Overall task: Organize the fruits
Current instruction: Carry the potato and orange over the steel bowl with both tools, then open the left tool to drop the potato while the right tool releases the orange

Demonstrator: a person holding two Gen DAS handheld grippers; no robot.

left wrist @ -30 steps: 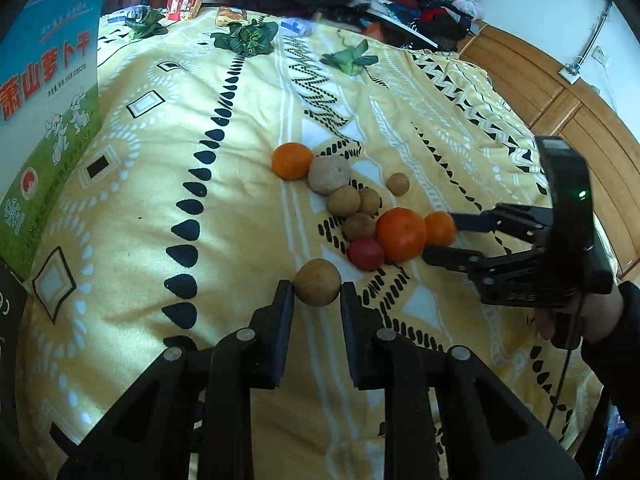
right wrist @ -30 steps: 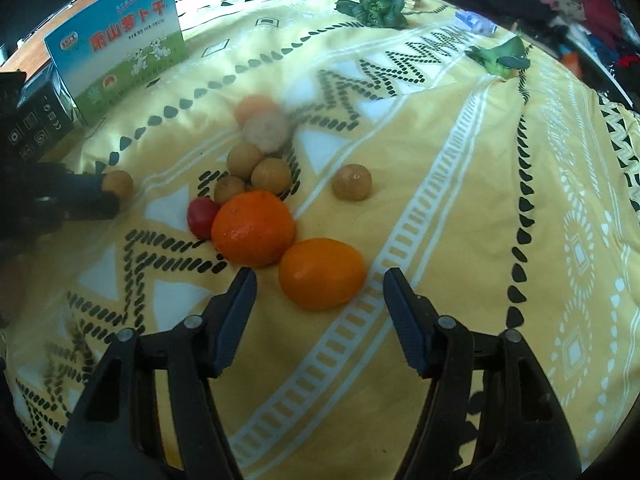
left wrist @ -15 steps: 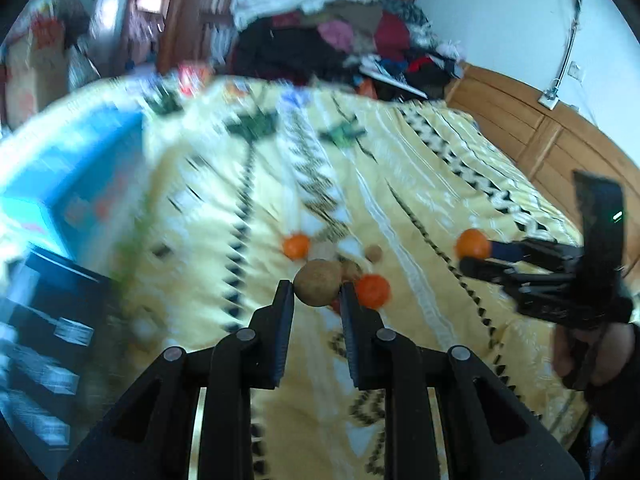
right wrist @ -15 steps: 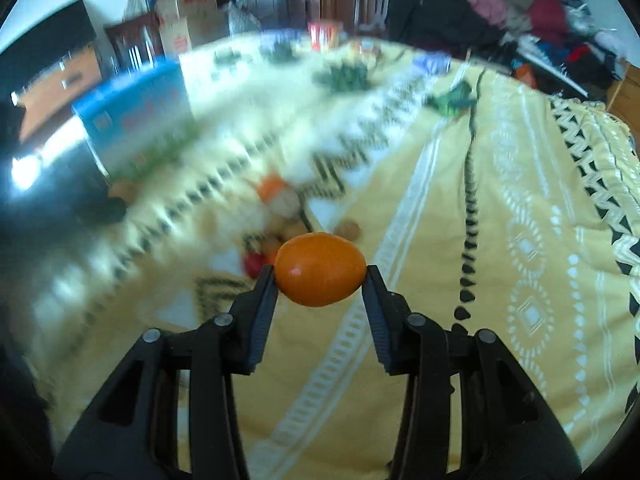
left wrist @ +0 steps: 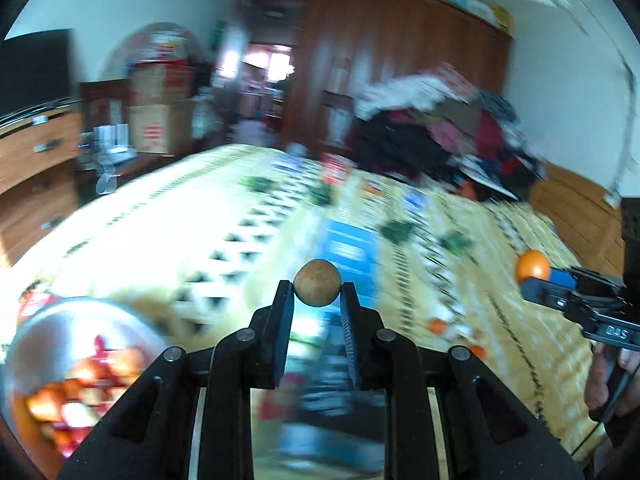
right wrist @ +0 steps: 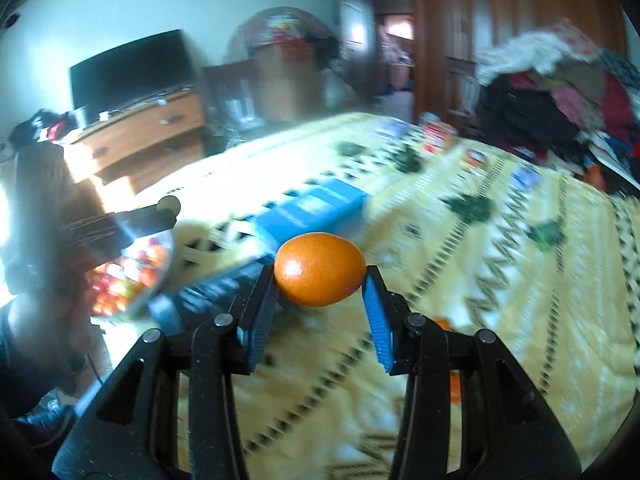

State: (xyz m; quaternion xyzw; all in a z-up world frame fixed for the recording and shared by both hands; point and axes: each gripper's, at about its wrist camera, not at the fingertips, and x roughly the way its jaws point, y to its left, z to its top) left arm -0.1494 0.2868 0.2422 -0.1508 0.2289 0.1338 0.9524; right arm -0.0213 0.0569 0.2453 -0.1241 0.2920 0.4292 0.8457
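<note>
Fruit in both claws – my left gripper clenched on a brown fruit, right gripper grasping an orange – bowl already part full, w/ a few fruits left on the bed, so roughly mid-task

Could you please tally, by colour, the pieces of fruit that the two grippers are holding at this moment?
Brown fruit: 1
Orange fruit: 1
Total: 2
The fruit in the bowl is too blurred to count.
</note>
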